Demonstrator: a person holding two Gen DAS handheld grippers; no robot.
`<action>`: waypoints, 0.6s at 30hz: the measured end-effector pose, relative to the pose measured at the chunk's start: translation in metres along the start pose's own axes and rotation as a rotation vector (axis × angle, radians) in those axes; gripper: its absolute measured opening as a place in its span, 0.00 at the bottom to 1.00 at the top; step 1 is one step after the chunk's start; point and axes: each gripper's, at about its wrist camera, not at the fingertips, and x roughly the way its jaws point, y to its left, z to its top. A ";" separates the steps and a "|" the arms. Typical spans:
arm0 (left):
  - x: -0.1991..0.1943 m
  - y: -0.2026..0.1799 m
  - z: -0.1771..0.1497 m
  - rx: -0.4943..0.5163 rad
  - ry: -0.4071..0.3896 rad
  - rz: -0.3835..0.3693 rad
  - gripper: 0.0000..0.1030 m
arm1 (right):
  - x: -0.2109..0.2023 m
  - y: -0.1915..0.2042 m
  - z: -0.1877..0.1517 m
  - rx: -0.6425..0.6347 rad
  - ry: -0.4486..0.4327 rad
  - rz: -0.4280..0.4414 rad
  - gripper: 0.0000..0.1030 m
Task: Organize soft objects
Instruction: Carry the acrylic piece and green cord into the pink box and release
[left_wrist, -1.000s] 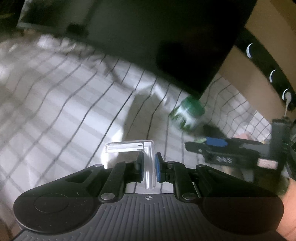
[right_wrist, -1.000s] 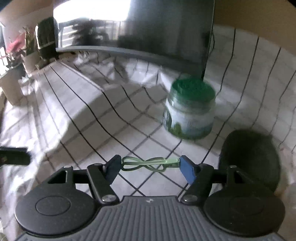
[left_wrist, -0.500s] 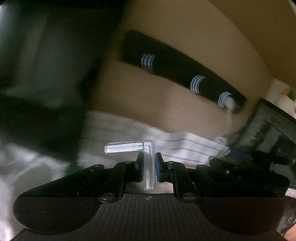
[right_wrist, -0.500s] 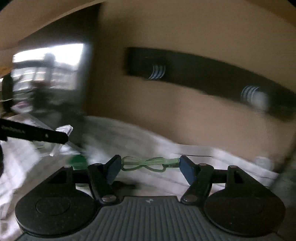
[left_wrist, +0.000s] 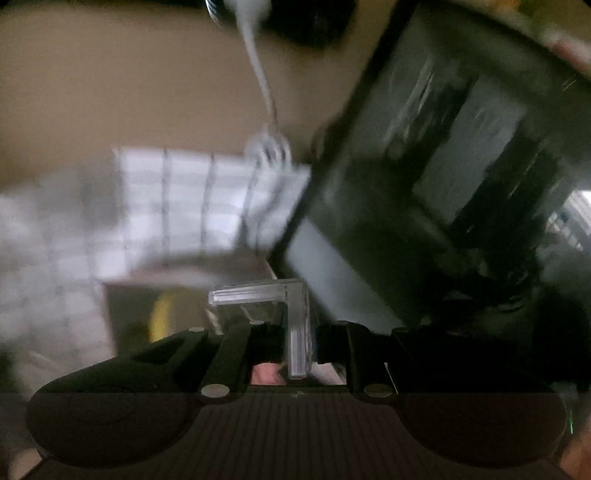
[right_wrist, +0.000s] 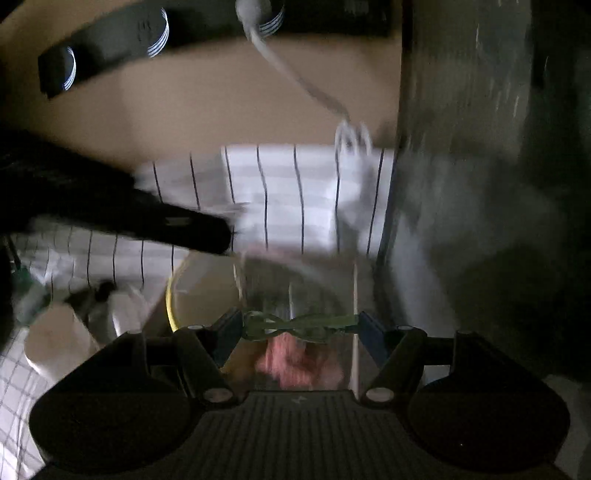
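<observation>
Both claws swung from the jar (gone) to a clear bin (right_wrist: 295, 288).

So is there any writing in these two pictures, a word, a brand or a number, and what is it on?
No text can be read in either picture.
Black bar on the wall: only white striped curved marks, no letters.
Dark screen: blurred reflections, no writing.
Clear plastic corner piece and green rubber band: no print visible.
Checked cloth: lines only.
</observation>
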 end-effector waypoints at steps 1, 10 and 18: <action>0.014 0.000 -0.002 -0.007 0.035 0.025 0.15 | 0.007 0.001 -0.007 -0.009 0.020 0.011 0.68; 0.067 0.003 -0.016 0.005 0.215 0.264 0.18 | 0.052 0.016 -0.031 -0.065 0.167 0.049 0.64; 0.007 0.011 -0.013 -0.036 0.033 0.118 0.18 | 0.027 0.011 -0.029 0.018 0.095 0.090 0.65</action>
